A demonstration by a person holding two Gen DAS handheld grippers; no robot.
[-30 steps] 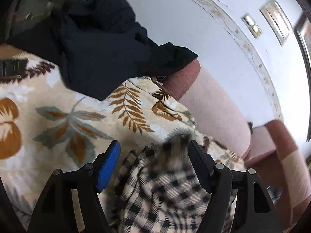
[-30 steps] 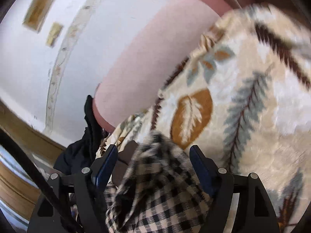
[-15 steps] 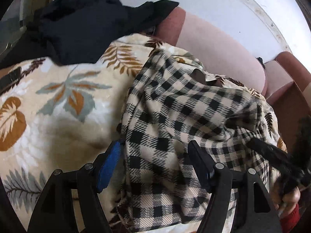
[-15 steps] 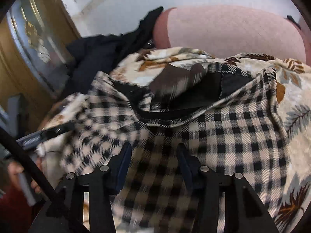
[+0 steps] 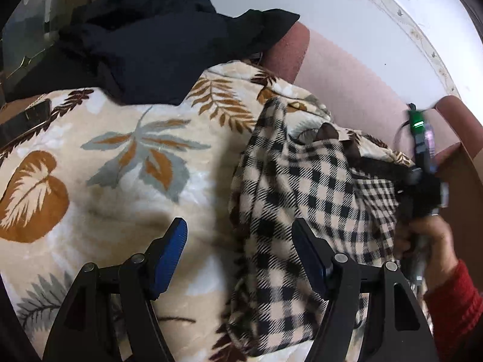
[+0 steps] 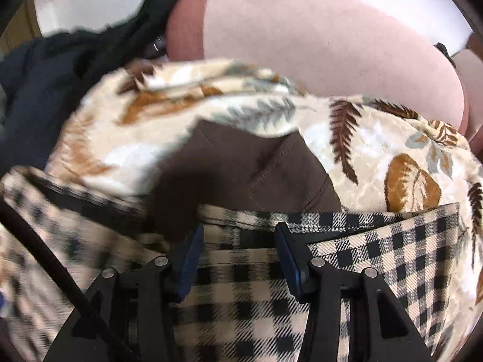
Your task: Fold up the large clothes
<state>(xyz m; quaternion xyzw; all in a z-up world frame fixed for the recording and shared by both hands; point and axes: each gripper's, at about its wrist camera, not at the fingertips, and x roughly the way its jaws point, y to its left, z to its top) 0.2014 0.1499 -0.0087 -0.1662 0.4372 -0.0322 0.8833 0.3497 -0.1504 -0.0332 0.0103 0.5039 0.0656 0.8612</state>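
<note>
From the left wrist camera, the left claw [image 5: 240, 250] is hanging released over a leaf-print blanket [image 5: 99, 163] that is covering a pink sofa [image 5: 341, 81]. Its fingers are spread wide with nothing between them. The checked shirt [image 5: 299, 211] is lying bunched on the blanket, just right of centre, and a dark garment [image 5: 157, 39] is heaped at the back. A hand [image 5: 428, 238] in a red sleeve is gripping the other tool beside the shirt.

From the right wrist camera, the right claw [image 6: 238, 247] is lying low on the shirt [image 6: 377, 256], its fingers partly apart with the checked cloth running between them; whether they are pinching it cannot be told. A brown lining [image 6: 241, 166] is showing above the shirt's edge.
</note>
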